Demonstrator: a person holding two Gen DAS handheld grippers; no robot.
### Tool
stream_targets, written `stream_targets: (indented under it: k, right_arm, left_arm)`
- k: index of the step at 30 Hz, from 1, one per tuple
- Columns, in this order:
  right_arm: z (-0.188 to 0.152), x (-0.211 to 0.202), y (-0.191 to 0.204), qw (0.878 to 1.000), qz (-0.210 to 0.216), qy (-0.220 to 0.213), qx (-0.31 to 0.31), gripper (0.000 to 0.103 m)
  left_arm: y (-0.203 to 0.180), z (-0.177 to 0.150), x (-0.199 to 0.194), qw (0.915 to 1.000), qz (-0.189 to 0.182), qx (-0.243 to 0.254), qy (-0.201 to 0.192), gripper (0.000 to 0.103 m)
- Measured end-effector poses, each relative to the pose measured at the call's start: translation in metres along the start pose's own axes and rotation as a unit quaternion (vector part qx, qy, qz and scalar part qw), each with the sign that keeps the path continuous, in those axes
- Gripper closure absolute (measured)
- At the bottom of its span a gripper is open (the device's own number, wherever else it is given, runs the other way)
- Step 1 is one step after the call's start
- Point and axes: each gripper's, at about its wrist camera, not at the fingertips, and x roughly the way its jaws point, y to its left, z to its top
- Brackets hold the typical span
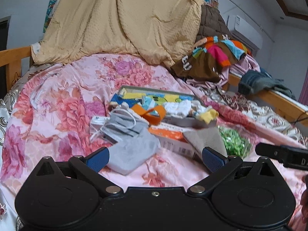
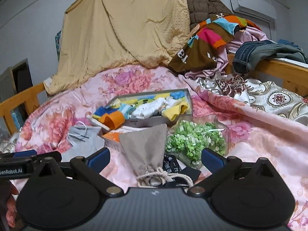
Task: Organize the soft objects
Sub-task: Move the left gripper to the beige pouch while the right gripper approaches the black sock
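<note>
Dim, flat indoor light with soft shadows, slight blur throughout, and strong fisheye bending with dark corners.

Both grippers: left gripper, right gripper, black bodies, blue ribbed pads, silver pivot screws. Left carries "GenRobot.AI" marking.

The pink floral bedspread is smooth cloth with a satin sheen, while the tan quilt behind it looks matt and finely dimpled. The taupe drawstring pouch is matt woven cloth tied with rough twisted cord, beside a glossy clear plastic bag of green foil pieces. The bed rail is smooth, varnished wood.
</note>
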Motion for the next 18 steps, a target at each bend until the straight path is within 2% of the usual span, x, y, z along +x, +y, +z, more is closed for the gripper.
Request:
stream_targets:
  k: [9,18]
  right_arm:
    - [-0.004,0.013,-0.003,0.999,-0.018,0.043,0.004,0.0]
    - [-0.011,0.034,-0.009,0.992,-0.051,0.114,0.015,0.0]
  left_arm:
    - [0.0,-0.013,0.006,0.9996,0.004,0.014,0.023,0.001]
    - [-0.001,-0.016,0.016,0.9991,-0.003,0.007,0.041,0.001]
